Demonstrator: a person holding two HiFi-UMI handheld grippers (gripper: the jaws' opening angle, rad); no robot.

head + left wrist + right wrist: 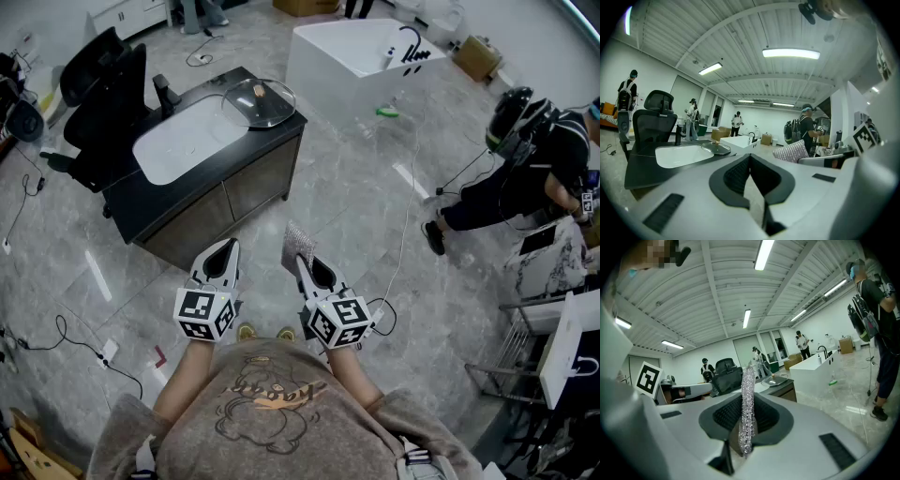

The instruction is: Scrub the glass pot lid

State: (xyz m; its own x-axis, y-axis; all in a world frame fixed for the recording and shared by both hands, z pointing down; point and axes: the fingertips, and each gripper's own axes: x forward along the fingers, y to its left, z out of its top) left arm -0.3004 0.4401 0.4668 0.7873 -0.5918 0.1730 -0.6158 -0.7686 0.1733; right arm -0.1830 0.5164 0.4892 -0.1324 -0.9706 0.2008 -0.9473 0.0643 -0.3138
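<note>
The scrubbing has not begun; this looks like the approach step. The person stands on the grey floor (356,202) in the lower half of the head view, well apart from the bench (141,208), with both grippers held out toward it. The right gripper (302,259) has its fingers clenched on a silvery mesh scrubber (297,240), which stands edge-on between them in the right gripper view. The left gripper (228,247) has its fingers pressed together with nothing between them.

The glass pot lid (258,101) lies at the upper middle of the head view, on the bench's dark top just right of the white sink basin (183,141). It is a clear, shallow dome with a darker rim and a small pale knob on top. Any dirt on it is too small to make out.

The next move probably calls for closing the gap to the bench. The left gripper could then steady the lid while the right brings the scrubber onto the glass
</note>
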